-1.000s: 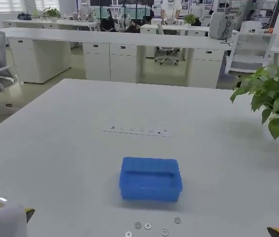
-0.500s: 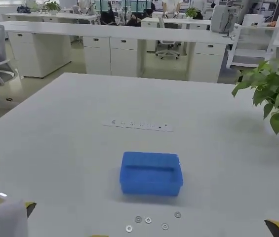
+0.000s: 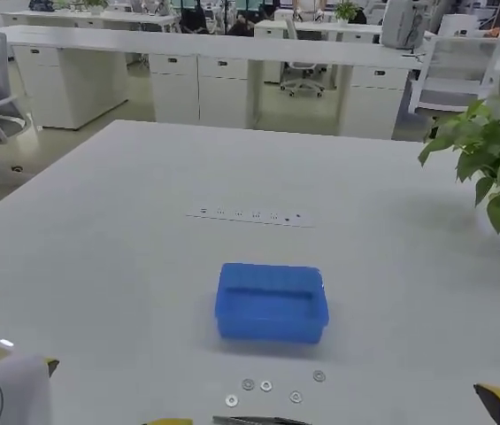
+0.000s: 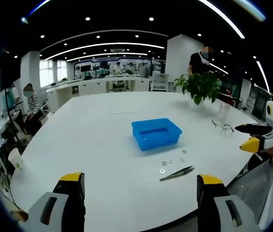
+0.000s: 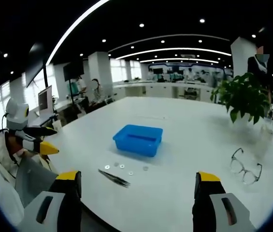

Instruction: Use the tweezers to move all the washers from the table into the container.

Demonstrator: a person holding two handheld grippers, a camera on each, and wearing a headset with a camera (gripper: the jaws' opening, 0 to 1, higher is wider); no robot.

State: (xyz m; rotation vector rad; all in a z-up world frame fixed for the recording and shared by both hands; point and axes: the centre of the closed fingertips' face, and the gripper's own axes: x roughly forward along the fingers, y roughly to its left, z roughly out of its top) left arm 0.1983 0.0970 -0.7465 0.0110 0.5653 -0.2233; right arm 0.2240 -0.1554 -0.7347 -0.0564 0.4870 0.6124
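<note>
Five small silver metal washers (image 3: 265,386) lay loose on the white tabletop (image 3: 108,266), just in front of the blue rectangular plastic container (image 3: 272,303), slim metal tweezers (image 4: 177,173) beside them, left tool (image 4: 140,179) and right tool (image 5: 136,176) each with jaws wide apart.

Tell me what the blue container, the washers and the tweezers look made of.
Blue rectangular container: probably moulded plastic, uniform colour, dull sheen. Small round washers: likely metal, silvery with bright glints, though too small to be sure. Slim dark tweezers: seemingly metal, thin and grey; finish unclear.
</note>
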